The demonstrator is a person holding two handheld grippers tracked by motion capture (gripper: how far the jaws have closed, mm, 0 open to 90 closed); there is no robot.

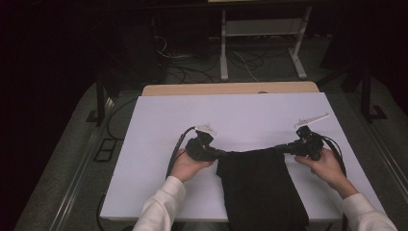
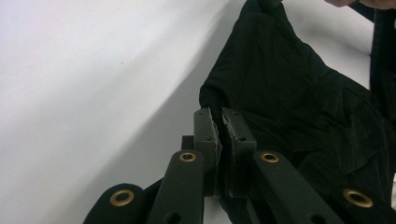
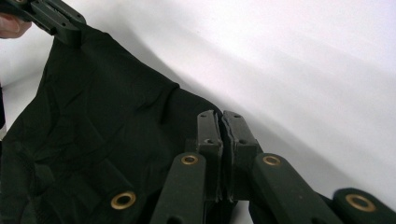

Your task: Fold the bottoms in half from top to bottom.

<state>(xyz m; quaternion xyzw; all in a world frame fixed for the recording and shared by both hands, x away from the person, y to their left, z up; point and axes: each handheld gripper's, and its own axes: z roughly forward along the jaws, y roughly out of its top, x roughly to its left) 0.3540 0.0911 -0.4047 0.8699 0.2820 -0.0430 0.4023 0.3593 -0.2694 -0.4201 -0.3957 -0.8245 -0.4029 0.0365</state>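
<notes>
We have the left gripper (image 1: 222,153) clamped on one top corner of the black fabric garment (image 1: 260,187), right gripper (image 1: 280,148) clamped on the other. Both sets of jaws are pinched tight on cloth. The top edge is stretched between them over the white desk (image 1: 159,125), near its front edge at the middle; the rest drapes over that edge.
</notes>
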